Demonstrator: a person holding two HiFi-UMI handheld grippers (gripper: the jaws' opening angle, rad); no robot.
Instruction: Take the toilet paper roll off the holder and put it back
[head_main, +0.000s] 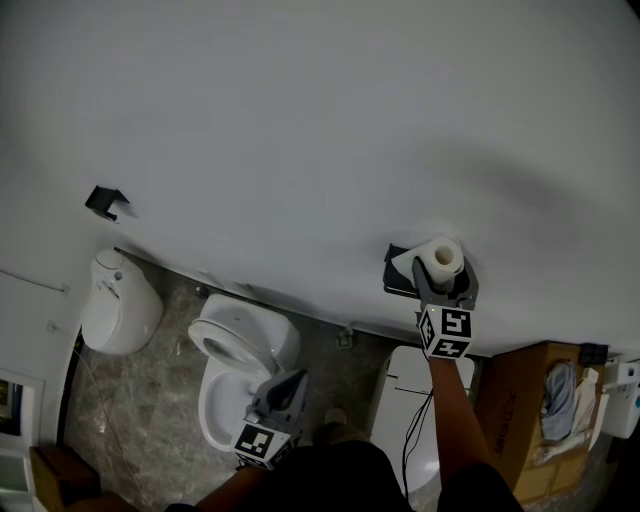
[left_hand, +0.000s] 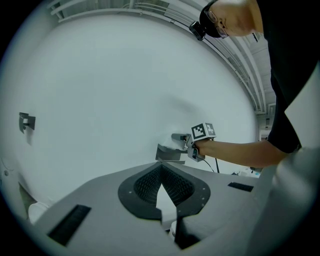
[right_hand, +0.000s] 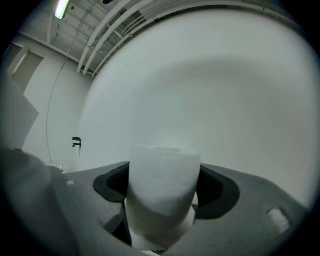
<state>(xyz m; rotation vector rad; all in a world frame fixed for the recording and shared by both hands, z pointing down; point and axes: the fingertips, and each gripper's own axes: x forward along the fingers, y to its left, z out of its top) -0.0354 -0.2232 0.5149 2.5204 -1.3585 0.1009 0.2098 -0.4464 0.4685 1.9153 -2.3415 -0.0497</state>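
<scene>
Head cam down; others twd wall (head_main: 300, 120)

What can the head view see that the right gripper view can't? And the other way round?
Only the head view shows the toilet, the cardboard box, the left hand-held gripper and the dark holder on the wall. Only the right gripper view shows the ceiling lamp and the pipes overhead. Both show the right hand-held gripper clamped on the toilet paper roll, the white wall and a small dark bracket.
</scene>
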